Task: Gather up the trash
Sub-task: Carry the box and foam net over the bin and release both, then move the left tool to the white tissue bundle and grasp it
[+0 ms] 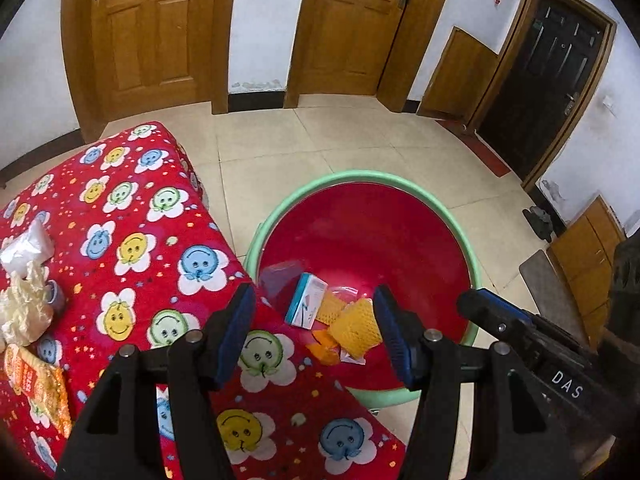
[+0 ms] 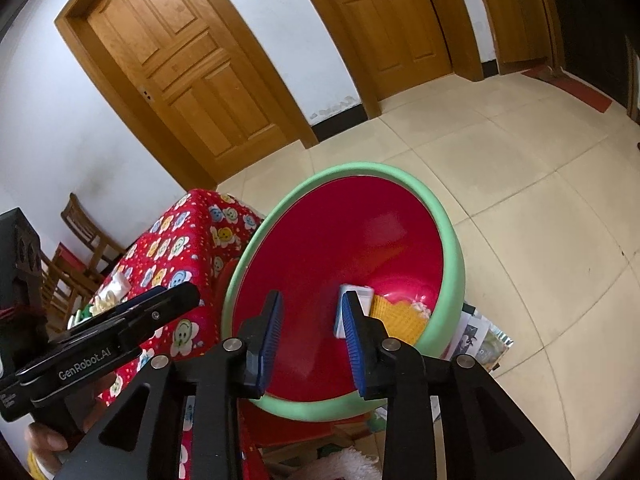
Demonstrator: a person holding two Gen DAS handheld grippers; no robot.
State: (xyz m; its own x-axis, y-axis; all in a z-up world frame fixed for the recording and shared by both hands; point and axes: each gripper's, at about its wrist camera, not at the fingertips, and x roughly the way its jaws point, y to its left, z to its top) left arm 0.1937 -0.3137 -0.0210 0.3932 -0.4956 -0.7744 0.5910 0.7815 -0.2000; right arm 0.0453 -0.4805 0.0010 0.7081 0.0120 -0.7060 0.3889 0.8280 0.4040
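Now our empty, spread left gripper (image 1: 316, 330) hangs over the basin (image 1: 440, 196), remaining trash (image 1: 24, 304) lying leftward on the table (image 1: 132, 208).

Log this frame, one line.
left gripper: open, empty | right gripper: open, empty | bin: box, yellow mesh inside | table: wrappers left

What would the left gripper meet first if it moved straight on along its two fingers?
Probably the yellow mesh sponge lying in the red plastic basin with the green rim. The open left gripper points down into it, with nothing between; depth is unclear.
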